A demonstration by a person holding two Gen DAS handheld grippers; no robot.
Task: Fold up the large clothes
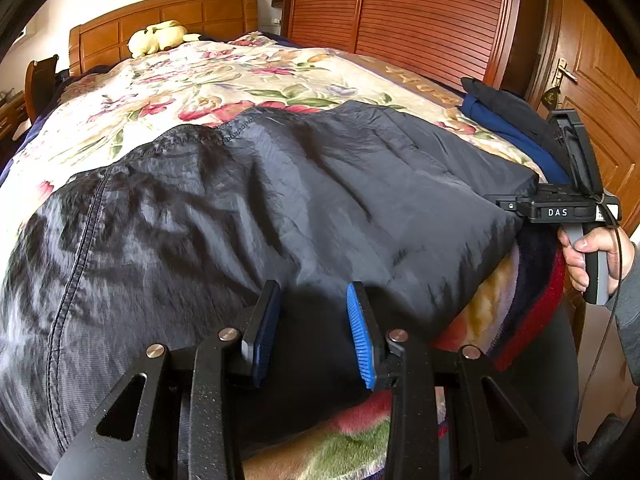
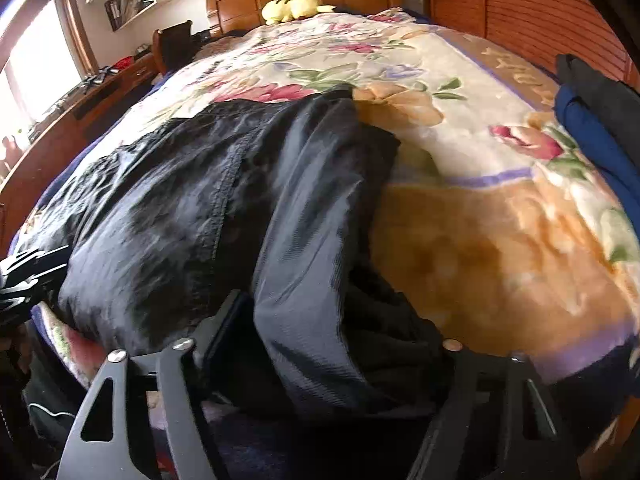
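A large dark, shiny jacket [image 1: 280,184] lies spread across the near half of the bed. My left gripper [image 1: 314,292] hovers open at its near hem; both blue pads [image 1: 362,336] show bare, and the fabric lies beneath them. At the jacket's right edge a hand [image 1: 592,256] holds my right gripper [image 1: 560,210]. In the right wrist view a thick raised fold of the jacket [image 2: 304,240] fills the right gripper [image 2: 336,312]. It presses against the left finger [image 2: 224,332] and hides the right one.
A floral blanket [image 2: 480,220] covers the bed. A folded blue and black pile of clothes [image 1: 508,116] sits at its right edge. A yellow plush toy [image 1: 158,36] lies by the wooden headboard. A louvred wardrobe [image 1: 400,12] and a door [image 1: 592,80] stand to the right, a desk [image 2: 100,92] to the left.
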